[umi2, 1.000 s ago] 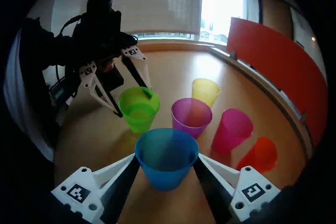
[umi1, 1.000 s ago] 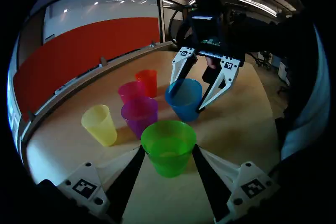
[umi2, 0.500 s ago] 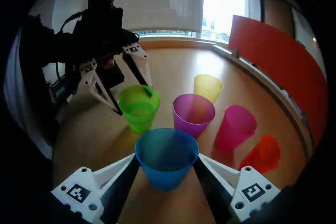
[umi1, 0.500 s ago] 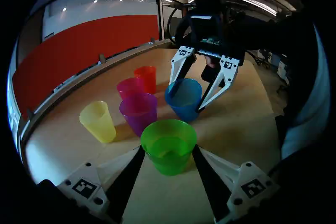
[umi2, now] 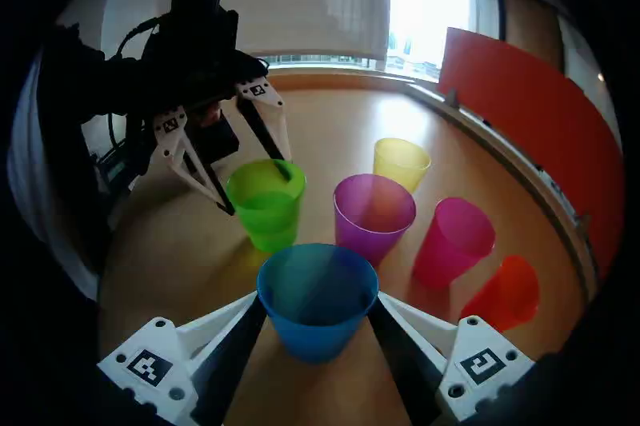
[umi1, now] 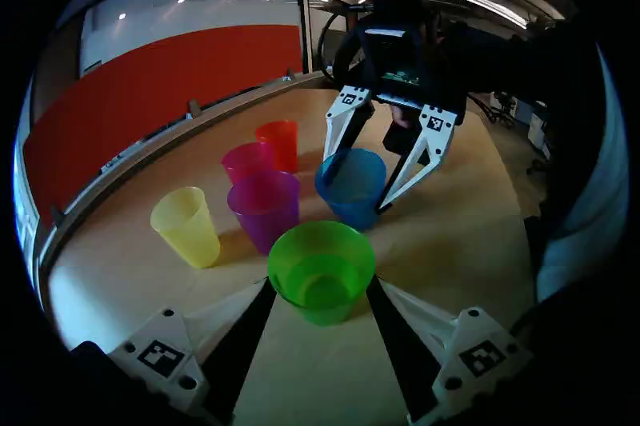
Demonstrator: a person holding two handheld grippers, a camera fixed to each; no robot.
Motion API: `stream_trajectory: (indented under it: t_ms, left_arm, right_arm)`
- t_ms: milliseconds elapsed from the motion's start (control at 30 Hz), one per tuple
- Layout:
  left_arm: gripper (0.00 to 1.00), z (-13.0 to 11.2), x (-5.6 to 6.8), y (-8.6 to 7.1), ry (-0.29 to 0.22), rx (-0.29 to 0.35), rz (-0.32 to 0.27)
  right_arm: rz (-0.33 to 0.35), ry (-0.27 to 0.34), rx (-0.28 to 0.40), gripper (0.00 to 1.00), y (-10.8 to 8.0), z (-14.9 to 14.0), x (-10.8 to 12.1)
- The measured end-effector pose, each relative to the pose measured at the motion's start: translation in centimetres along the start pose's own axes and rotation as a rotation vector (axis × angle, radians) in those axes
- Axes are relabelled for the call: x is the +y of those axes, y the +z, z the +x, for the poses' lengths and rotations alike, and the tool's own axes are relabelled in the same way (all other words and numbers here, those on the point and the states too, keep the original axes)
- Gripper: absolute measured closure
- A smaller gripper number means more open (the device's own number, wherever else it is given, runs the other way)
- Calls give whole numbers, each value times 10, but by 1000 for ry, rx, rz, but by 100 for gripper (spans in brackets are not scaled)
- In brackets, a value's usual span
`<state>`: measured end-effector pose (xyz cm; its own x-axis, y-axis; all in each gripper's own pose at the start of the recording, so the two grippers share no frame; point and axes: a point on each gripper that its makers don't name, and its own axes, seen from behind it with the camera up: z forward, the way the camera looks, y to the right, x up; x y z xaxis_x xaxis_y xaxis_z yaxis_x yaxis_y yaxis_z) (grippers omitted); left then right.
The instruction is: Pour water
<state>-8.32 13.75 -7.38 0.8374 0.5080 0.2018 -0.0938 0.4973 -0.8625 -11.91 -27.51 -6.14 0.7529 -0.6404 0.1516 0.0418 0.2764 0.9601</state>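
Left gripper view: my left gripper (umi1: 320, 284) pinches the green cup (umi1: 321, 270), one finger on each side of its wall, cup upright. Its bottom looks darker, some water in it. Across the table (umi1: 448, 226) my right gripper (umi1: 356, 184) clamps the blue cup (umi1: 350, 186), upright too. To the left of the blue cup stand the purple cup (umi1: 264, 206), yellow cup (umi1: 186, 226), pink cup (umi1: 248, 162) and orange cup (umi1: 278, 142). A red wall panel (umi1: 144, 82) runs behind.

Right gripper view: the blue cup sits between my right gripper's fingers, both touching. Here the green cup (umi2: 266, 202) is side-on in the left gripper (umi2: 258, 190), water level showing through its wall. The purple, yellow, pink and orange cups stand to the right, and a bright window (umi2: 424, 2) shows behind. I cannot tell if either held cup is off the table.
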Motion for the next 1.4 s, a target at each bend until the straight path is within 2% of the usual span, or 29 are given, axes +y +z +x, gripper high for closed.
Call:
stream_trajectory:
  t_ms: [300, 600, 800, 1400]
  left_arm:
    - [17, -2, -7, 2, 3, -10, 39]
    - [17, -15, -7, 6, 10, -50, 50]
    - [17, -13, -8, 4, -5, -44, 46]
    - [17, -14, -11, -4, 9, -58, 61]
  right_arm:
    - [-4, 4, 2, 11, 0, 0, 0]
    - [-11, 5, -8, 10, -3, -6, 1]
    - [-7, 7, -27, 7, -4, -13, 0]
    - [-27, 10, -27, 3, -13, -19, 1]
